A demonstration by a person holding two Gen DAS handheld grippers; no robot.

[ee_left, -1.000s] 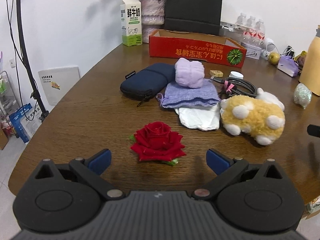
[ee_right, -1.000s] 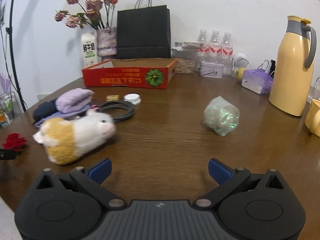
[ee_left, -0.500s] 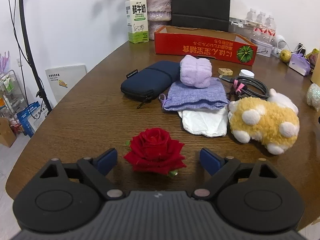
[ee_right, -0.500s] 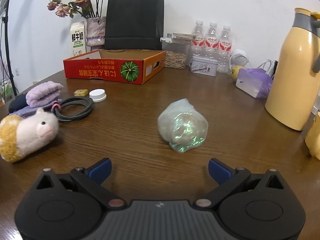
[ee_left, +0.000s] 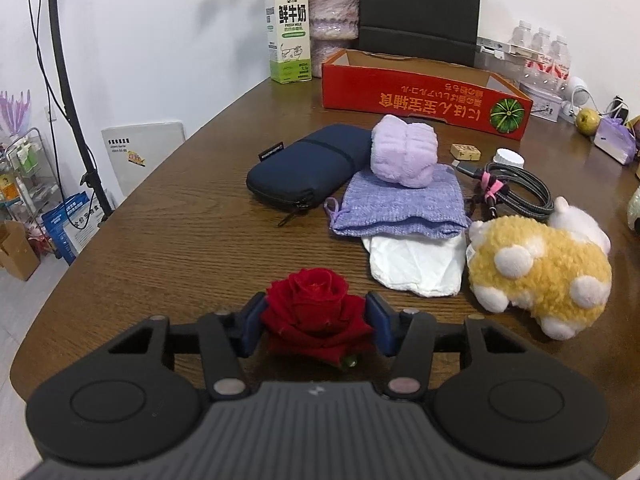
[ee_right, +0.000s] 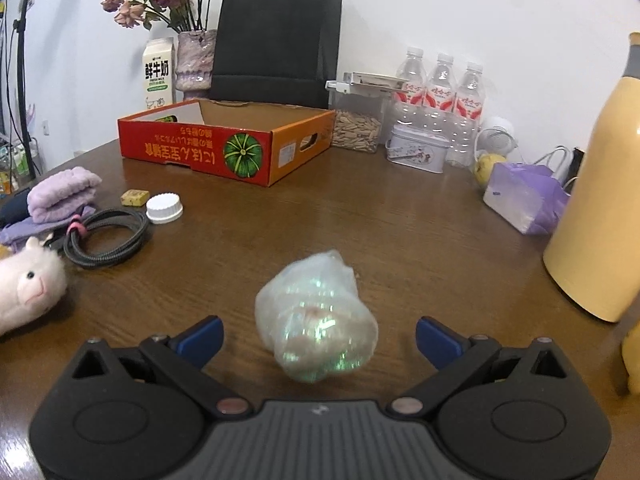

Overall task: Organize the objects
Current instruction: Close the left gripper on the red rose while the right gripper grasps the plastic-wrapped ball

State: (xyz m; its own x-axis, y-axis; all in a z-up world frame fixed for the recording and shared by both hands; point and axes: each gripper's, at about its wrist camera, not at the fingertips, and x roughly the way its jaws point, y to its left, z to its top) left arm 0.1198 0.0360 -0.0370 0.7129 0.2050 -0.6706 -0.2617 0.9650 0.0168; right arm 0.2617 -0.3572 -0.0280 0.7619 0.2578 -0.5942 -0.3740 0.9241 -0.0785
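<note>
A red rose (ee_left: 316,312) lies on the brown table (ee_left: 180,240) near its front edge. My left gripper (ee_left: 316,326) is closing its jaws around it, and both blue pads (ee_left: 252,326) touch the outer petals. In the right wrist view a shiny greenish plastic-wrapped bundle (ee_right: 316,320) sits on the table between the wide-apart fingers of my right gripper (ee_right: 318,338), which is open; neither pad touches it. The red cardboard box (ee_left: 424,96) stands open at the back, and the same box (ee_right: 224,148) appears in the right wrist view.
A navy pouch (ee_left: 304,168), a lilac towel roll (ee_left: 404,156) on a purple cloth bag (ee_left: 400,204), a white bag (ee_left: 416,268), a coiled cable (ee_left: 512,192) and a plush animal (ee_left: 536,272) lie mid-table. A yellow thermos (ee_right: 600,200), bottles (ee_right: 440,100) and a purple bag (ee_right: 524,196) stand right.
The left gripper's fingers came together from wide apart onto the rose. The right gripper swung right, bringing the shiny bundle from ahead to between its fingers.
</note>
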